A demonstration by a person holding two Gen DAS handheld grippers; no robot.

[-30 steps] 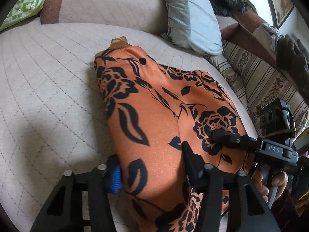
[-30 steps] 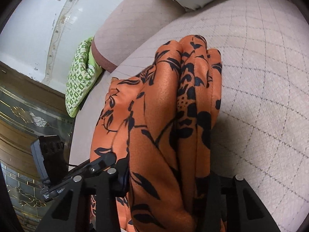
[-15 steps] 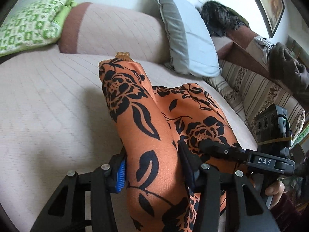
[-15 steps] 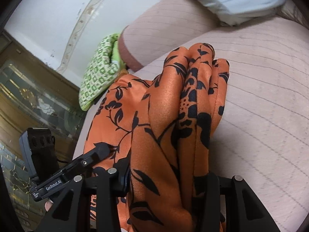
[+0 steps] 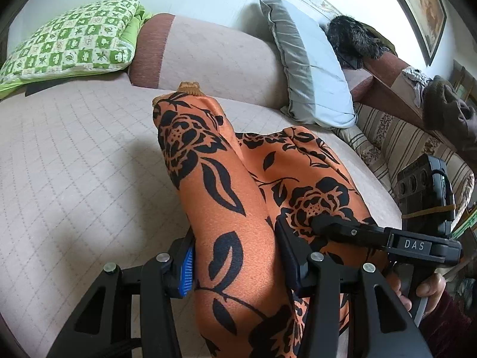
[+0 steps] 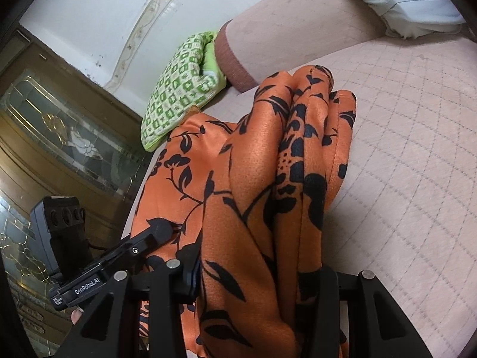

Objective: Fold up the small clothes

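Note:
An orange garment with a black flower print (image 5: 226, 197) hangs bunched between both grippers, above the quilted beige sofa seat (image 5: 74, 164). My left gripper (image 5: 238, 256) is shut on one bunched end of it. My right gripper (image 6: 259, 277) is shut on the other end (image 6: 268, 179), where the cloth is gathered in thick folds. Each gripper shows in the other's view: the right one at the left wrist view's right (image 5: 334, 226), the left one at the right wrist view's lower left (image 6: 149, 235). The cloth's far ends droop towards the seat.
A green checked cushion (image 5: 71, 47) lies at the sofa's far left and a grey pillow (image 5: 310, 71) leans on the backrest (image 5: 214, 56). A striped cover (image 5: 396, 143) and dark clothes (image 5: 357, 41) sit at the right. A wooden glass-fronted cabinet (image 6: 59, 137) stands beyond the sofa.
Both grippers have risen and tilted up with the garment, lifting it off the seat. More of the backrest, the cushions and the wall have come into view.

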